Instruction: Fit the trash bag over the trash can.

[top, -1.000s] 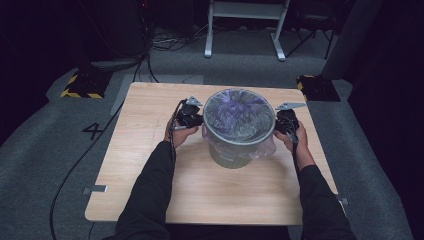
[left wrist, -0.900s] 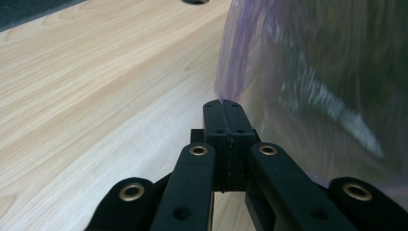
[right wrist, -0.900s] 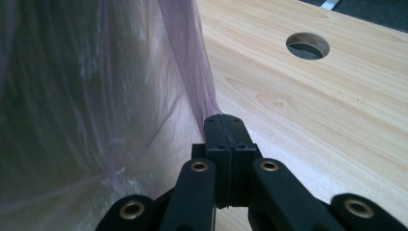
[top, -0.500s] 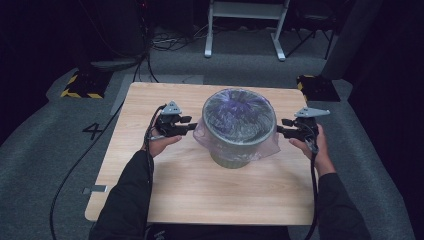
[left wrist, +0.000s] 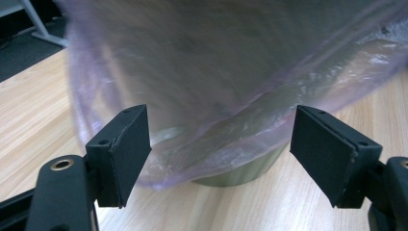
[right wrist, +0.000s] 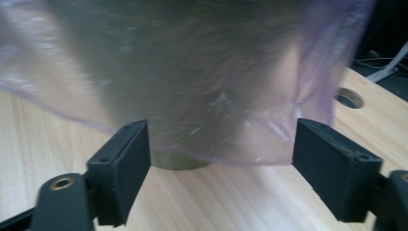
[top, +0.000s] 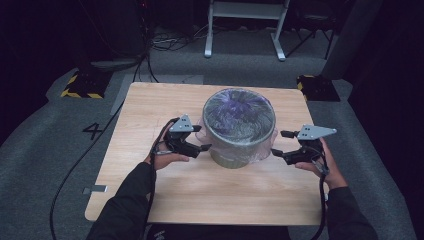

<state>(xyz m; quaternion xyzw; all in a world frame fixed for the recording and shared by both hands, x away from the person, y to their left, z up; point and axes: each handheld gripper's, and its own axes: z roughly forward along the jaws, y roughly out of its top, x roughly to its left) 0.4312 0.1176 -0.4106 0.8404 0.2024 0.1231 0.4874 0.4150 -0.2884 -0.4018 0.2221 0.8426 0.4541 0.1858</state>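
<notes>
A round grey-green bin (top: 239,130) stands upright in the middle of the wooden table (top: 150,110). A thin purple-tinted plastic bag (top: 240,112) lines it and hangs over its rim down the outside. My left gripper (top: 202,146) is open at the bin's left side, low near its base, fingers pointing at it. My right gripper (top: 277,144) is open at the bin's right side, a little apart from the bag. In the left gripper view the bag's loose hem (left wrist: 231,144) hangs just beyond the open jaws. In the right gripper view the bag (right wrist: 202,96) drapes over the bin's base (right wrist: 178,161).
The table has a round cable hole (right wrist: 349,97) near its far right corner. Dark carpet surrounds the table, with a white metal stand (top: 245,25) behind and yellow-black striped blocks (top: 80,87) at the left. Cables trail off the table's left side.
Both grippers left the bin's rim, swung outward and came down toward the near side. They now sit low beside the bin, open.
</notes>
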